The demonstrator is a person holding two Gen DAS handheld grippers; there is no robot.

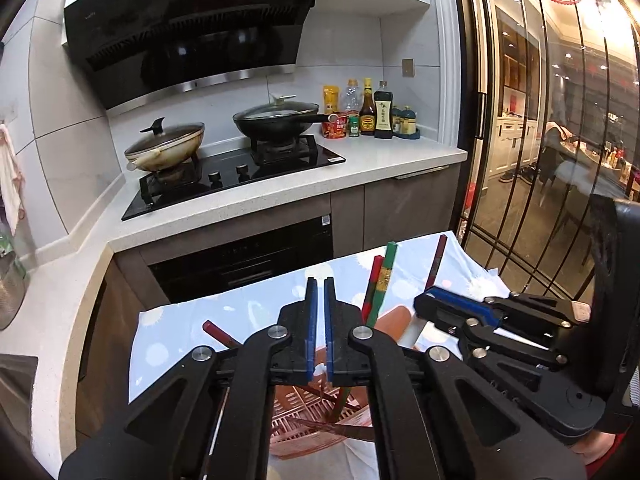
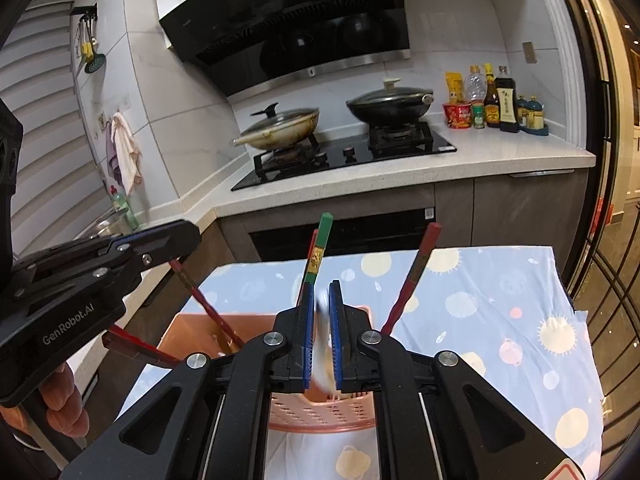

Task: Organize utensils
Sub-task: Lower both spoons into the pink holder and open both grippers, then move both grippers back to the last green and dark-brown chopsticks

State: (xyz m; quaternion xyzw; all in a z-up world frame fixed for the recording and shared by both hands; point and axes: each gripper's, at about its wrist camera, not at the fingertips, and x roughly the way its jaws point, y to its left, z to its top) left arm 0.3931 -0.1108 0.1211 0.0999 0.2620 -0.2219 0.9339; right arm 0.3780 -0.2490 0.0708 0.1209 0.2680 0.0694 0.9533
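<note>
The task's things are the long, thin, square-section chopsticks, most of them dark red and one green with a gold band (image 2: 320, 246), standing tip-down and fanned out in a pink perforated plastic basket (image 2: 320, 414). The basket sits near the front edge of a small table under a pale blue cloth printed with suns and planets (image 2: 500, 292).

By my judgement the sticks are light, stiff and smooth-lacquered (so prone to slip or swivel in a pinch). The best hold is probably across the flat sides of the squared upper part, a little below the top end, where the faces give the pads something to bear on. A hold near the tapered tip would likely let a stick pivot. The basket also looks light, so a stick that snags could tip or drag it.

The right gripper (image 2: 323, 322) hovers over the basket with its blue-padded fingers close together. A pale, blurred thing lies between them; I cannot tell what it is, nor whether the pads press on it. The left gripper (image 1: 320, 320) is just left of it, over the near left of the basket, fingers almost together with nothing between them.

Farther off stand a white countertop (image 2: 500, 160), a black gas hob (image 2: 344, 160) carrying two lidded woks, and sauce bottles (image 2: 496, 96) at far right.
</note>
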